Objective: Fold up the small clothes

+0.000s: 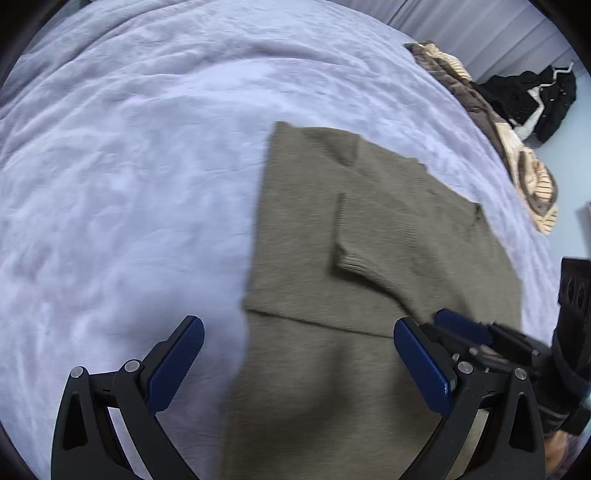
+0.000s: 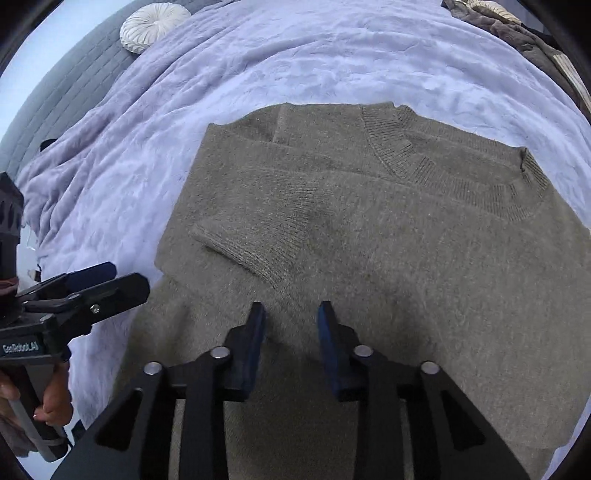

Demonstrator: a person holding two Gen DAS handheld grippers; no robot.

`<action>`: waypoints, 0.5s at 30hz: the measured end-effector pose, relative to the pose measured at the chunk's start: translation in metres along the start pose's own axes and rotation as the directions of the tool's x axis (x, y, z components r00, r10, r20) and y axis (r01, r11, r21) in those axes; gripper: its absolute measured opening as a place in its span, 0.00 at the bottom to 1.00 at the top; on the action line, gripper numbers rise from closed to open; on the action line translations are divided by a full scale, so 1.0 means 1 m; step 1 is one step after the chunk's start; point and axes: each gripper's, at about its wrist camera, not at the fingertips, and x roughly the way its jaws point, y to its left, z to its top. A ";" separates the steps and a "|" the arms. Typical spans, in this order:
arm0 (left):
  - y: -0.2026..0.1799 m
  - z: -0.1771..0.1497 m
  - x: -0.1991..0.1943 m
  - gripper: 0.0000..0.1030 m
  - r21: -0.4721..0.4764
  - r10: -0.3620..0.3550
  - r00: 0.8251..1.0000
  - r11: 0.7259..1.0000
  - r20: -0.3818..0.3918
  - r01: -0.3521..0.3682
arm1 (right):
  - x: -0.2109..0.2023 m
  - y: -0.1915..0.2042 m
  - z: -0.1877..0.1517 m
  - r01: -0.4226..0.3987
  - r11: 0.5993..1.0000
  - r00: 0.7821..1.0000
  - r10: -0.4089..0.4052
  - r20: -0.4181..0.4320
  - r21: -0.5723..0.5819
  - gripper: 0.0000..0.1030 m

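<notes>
An olive sweater [image 2: 388, 236] lies flat on a lilac blanket [image 1: 129, 166] spread over the bed. Seen from the right wrist, its ribbed collar [image 2: 454, 177] sits toward the far side and one sleeve is folded across the chest, its cuff [image 2: 255, 251] resting on the body of the knit. The sweater's left edge runs in a fairly straight line, with a small step where a fold overlaps lower down.

The left gripper [image 1: 299, 358] hangs over that left edge, its blue pads spread wide, one above bare blanket and the other above the knit; nothing is between them. The right gripper [image 2: 291, 332] hovers over the lower middle of the sweater, pads parted (less widely than the left pair), with only flat knit showing in the gap and no cloth pinched. The two grippers stand near each other: the right one shows at the lower right of the left wrist view, the left one at the left of the right wrist view, with a hand [image 2: 51, 402] wrapped round its handle.

To the left of the sweater the blanket is open and wrinkled for a long stretch. On the far right edge of the bed a heap of brown and striped clothes [image 1: 524, 162] lies well apart from the sweater, and dark clothes [image 1: 532, 99] lie beyond it. A round white cushion [image 2: 153, 26] rests at the head of the bed.
</notes>
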 end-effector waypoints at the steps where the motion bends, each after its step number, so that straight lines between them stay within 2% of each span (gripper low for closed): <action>1: -0.007 0.002 0.003 1.00 0.003 -0.037 0.999 0.999 -0.009 0.037 | -0.005 -0.004 -0.002 -0.014 1.000 1.000 0.014 0.006 0.027 0.44; 3: -0.020 0.007 0.012 1.00 0.011 -0.105 0.994 0.994 -0.028 0.106 | -0.019 -0.022 -0.010 -0.046 0.993 0.999 0.044 0.021 0.110 0.44; 5: -0.033 0.013 0.021 1.00 0.015 -0.127 0.991 0.992 -0.050 0.128 | -0.031 -0.043 -0.021 -0.076 0.976 0.997 0.069 0.045 0.204 0.44; 7: -0.039 0.020 0.032 1.00 0.006 -0.148 0.987 0.989 -0.065 0.148 | -0.046 -0.075 -0.040 -0.109 0.937 0.993 0.088 0.075 0.333 0.44; 9: -0.043 0.027 0.041 0.98 -0.014 -0.139 0.988 0.990 -0.067 0.138 | -0.057 -0.106 -0.062 -0.145 0.872 0.988 0.107 0.107 0.468 0.44; 12: -0.046 0.038 0.052 0.69 -0.037 -0.157 0.984 0.987 -0.085 0.154 | -0.068 -0.150 -0.101 -0.188 0.742 0.981 0.110 0.160 0.644 0.44; 14: -0.051 0.043 0.060 0.13 -0.012 -0.164 0.979 0.986 -0.119 0.164 | -0.075 -0.172 -0.123 -0.219 0.664 0.972 0.089 0.216 0.715 0.44; 15: -0.053 0.044 0.063 0.08 0.007 -0.151 0.979 0.988 -0.135 0.153 | -0.078 -0.184 -0.134 -0.242 0.616 0.965 0.072 0.253 0.750 0.44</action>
